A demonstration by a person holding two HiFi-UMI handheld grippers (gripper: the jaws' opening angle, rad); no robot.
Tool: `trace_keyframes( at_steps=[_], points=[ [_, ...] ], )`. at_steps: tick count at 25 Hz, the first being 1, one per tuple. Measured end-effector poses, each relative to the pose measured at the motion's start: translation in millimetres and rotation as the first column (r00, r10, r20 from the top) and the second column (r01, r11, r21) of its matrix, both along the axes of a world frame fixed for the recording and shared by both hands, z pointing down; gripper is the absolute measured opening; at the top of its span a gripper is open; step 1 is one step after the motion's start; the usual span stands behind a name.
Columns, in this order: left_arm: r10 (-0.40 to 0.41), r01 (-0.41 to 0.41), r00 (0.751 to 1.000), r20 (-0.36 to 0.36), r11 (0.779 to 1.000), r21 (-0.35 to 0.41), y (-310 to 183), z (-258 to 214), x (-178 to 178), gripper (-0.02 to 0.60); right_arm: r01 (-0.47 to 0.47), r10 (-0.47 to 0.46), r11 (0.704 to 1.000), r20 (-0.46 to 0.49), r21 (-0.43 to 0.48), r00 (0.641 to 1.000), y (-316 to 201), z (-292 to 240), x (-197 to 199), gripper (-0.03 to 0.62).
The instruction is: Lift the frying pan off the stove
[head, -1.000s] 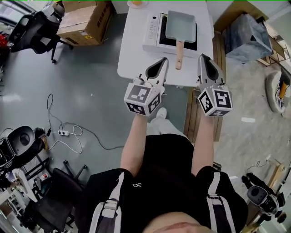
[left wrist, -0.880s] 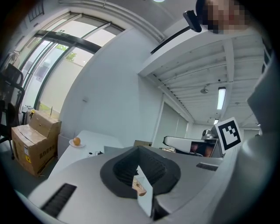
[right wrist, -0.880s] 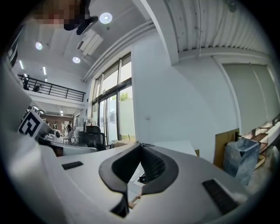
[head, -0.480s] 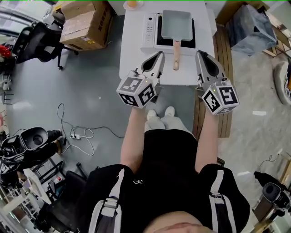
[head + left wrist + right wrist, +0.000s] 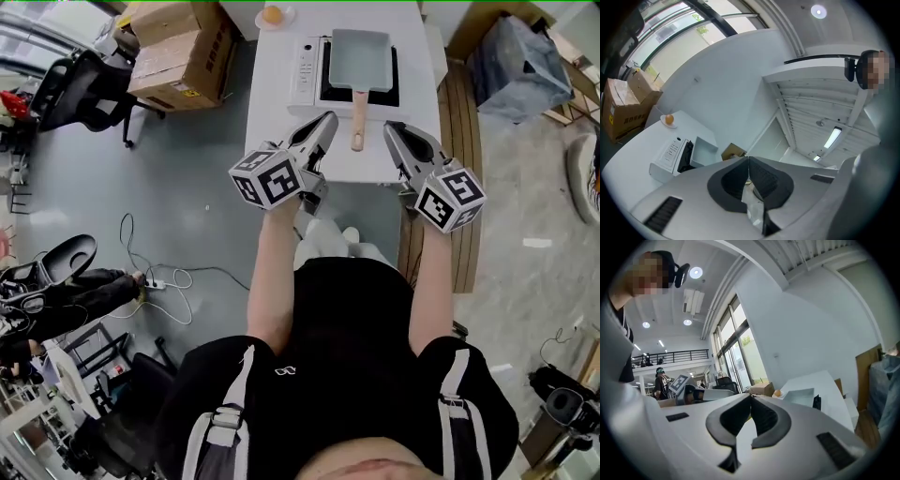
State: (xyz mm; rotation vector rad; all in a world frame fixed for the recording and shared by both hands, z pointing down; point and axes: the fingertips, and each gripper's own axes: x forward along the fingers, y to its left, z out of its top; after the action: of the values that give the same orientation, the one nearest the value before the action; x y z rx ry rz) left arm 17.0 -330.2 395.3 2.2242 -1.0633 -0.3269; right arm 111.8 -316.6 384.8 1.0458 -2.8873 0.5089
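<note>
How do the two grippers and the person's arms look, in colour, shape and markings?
Both the left gripper and the right gripper are pale grey and taper to a point, with dark fingers inside. Each carries a white cube printed with black square markers. The person wears a black short-sleeved top with grey shoulder straps; the forearms are bare.

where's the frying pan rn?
Head view, top centre: the frying pan sits on the stove at the far end of the white table, its wooden handle pointing back toward the person.
</note>
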Motion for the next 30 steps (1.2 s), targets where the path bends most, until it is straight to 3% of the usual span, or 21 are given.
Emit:
trace_keyframes(
  at_steps=[5,7,10,12,14,20,23,30],
  points=[
    [0.051,-0.051,0.999,-0.003,0.996,-0.068,1,22,6,0.01,0.076,-0.071,0.993,0.059,-0.085,0.996,-3,18,-9,0.005],
    [0.085,-0.086,0.996,-0.013,0.99,-0.109,1,36,11,0.109,0.09,-0.082,0.99,0.075,-0.108,0.994,-5,26,-11,0.005],
    [0.119,-0.121,0.993,-0.026,0.98,-0.155,-4,56,18,0.109,0.108,-0.094,0.982,0.1,-0.156,0.991,-10,43,-11,0.005],
    [0.129,-0.132,0.991,-0.032,0.975,-0.18,-9,66,20,0.109,0.162,-0.137,0.966,0.131,-0.204,0.982,-9,52,-15,0.094],
    [0.145,-0.149,0.989,-0.034,0.969,-0.198,-16,74,22,0.109,0.21,-0.177,0.949,0.152,-0.235,0.972,-8,59,-17,0.135],
    [0.229,-0.229,0.973,-0.031,0.936,-0.269,-31,106,29,0.11,0.226,-0.19,0.927,0.147,-0.3,0.971,-15,84,-17,0.135],
    [0.245,-0.25,0.968,-0.054,0.923,-0.293,-41,116,30,0.11,0.241,-0.195,0.904,0.162,-0.353,0.967,-23,99,-19,0.178],
    [0.3,-0.313,0.95,-0.091,0.895,-0.317,-49,135,30,0.11,0.278,-0.201,0.853,0.214,-0.441,0.956,-27,128,-25,0.178]
  ],
)
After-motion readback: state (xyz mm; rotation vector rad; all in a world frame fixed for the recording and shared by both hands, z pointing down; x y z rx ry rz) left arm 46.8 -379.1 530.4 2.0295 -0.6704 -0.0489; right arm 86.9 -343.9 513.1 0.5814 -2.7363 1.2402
